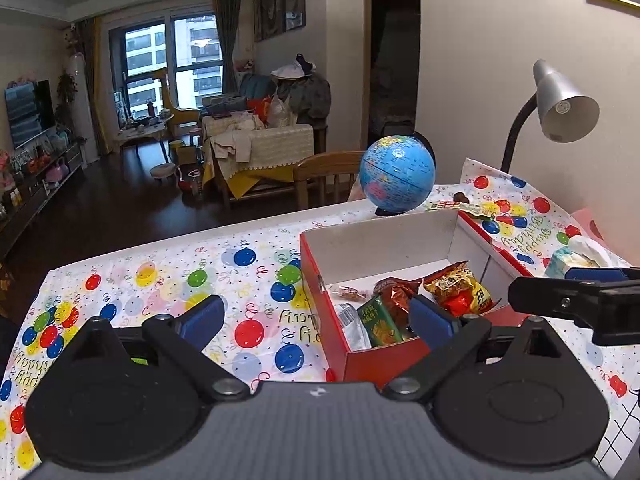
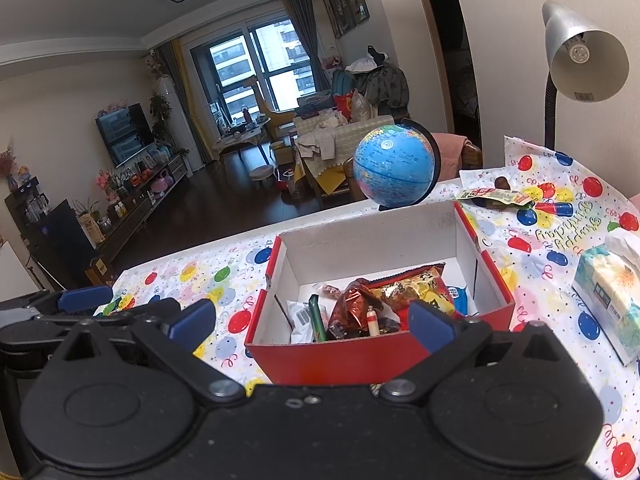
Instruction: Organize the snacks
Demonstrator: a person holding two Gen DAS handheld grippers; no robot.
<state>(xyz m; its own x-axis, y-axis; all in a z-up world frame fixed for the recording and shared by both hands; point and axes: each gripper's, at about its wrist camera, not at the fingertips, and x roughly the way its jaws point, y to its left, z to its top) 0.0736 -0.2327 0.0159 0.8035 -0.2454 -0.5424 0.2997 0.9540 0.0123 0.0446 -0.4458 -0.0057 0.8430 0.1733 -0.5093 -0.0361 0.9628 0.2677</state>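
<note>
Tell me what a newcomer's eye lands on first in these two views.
First comes the red box in the middle of the balloon-print tablecloth, open-topped, with snack packets heaped in its near end. Just behind it stands a blue globe, and a silver desk lamp leans in from the far right. Both the left gripper and the right gripper are open and empty in front of the box.
</note>
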